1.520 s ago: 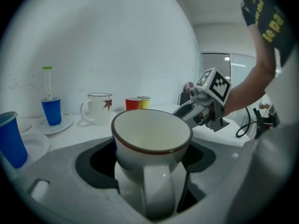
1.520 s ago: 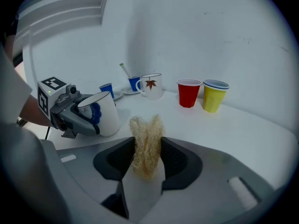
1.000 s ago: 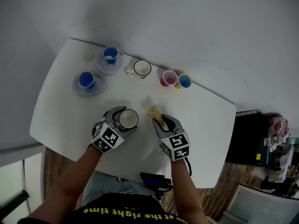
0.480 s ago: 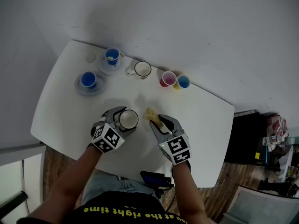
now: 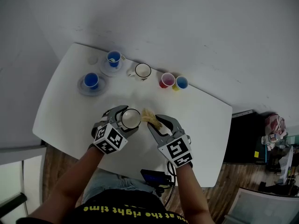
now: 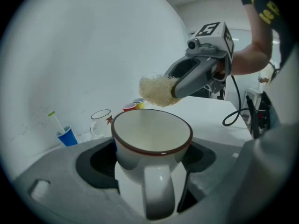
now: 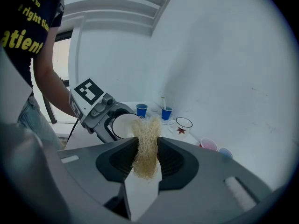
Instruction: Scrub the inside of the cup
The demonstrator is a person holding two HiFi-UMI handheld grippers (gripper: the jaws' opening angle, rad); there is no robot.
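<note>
Smooth, glossy white ceramic cup point(image 6: 152, 139) with a dark red rim. Rough, matt scrub pad point(image 7: 145, 146) of coarse straw-like fibres. Smooth matt white table point(image 5: 65, 111). Smooth, plastic-looking blue cup point(image 6: 68, 137).

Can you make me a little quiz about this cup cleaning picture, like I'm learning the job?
1. What does the right gripper hold? A spoon, B scrubber, C lid.
2. True or false: the scrubber is already inside the mug.
3. How many blue cups stand on saucers?
Key: 1 B. 2 False, it is just outside the mug. 3 Two.
</note>
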